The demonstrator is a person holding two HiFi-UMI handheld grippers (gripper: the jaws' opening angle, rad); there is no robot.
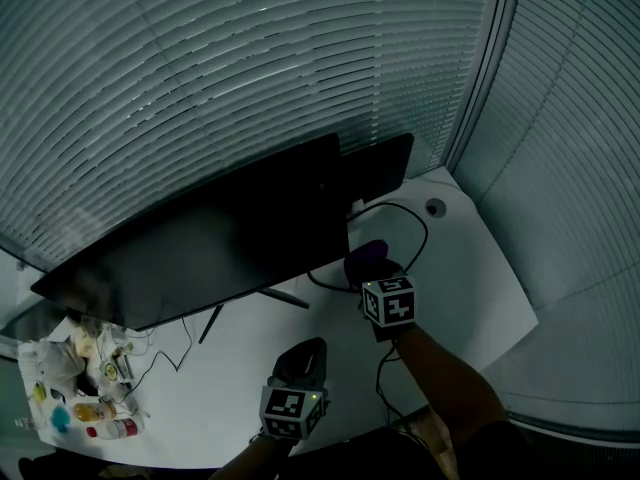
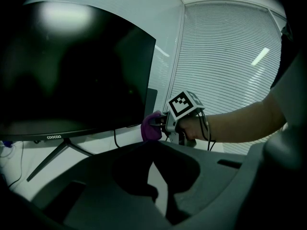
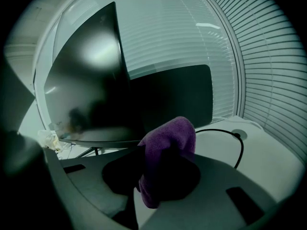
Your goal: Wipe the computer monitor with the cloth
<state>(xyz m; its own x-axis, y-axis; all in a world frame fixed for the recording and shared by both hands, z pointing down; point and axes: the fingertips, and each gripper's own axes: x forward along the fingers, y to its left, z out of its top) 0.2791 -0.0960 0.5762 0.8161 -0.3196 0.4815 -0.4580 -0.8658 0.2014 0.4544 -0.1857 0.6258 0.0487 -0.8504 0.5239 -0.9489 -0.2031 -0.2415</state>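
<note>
On the bench (image 1: 470,288) the monitor (image 1: 210,233) has a 2nd screen (image 1: 378,166) behind its right end, a cable (image 1: 420,230) right of it, small clutter (image 1: 85,383) before its left end, the cloth (image 1: 367,256) in the right gripper (image 1: 368,268) before its right corner, and the left gripper (image 1: 304,356) before its stand (image 1: 272,296).

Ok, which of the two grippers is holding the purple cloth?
The right gripper: its jaws are shut on the purple cloth, close to the monitor's right edge. The left gripper has open jaws with nothing between them.
</note>
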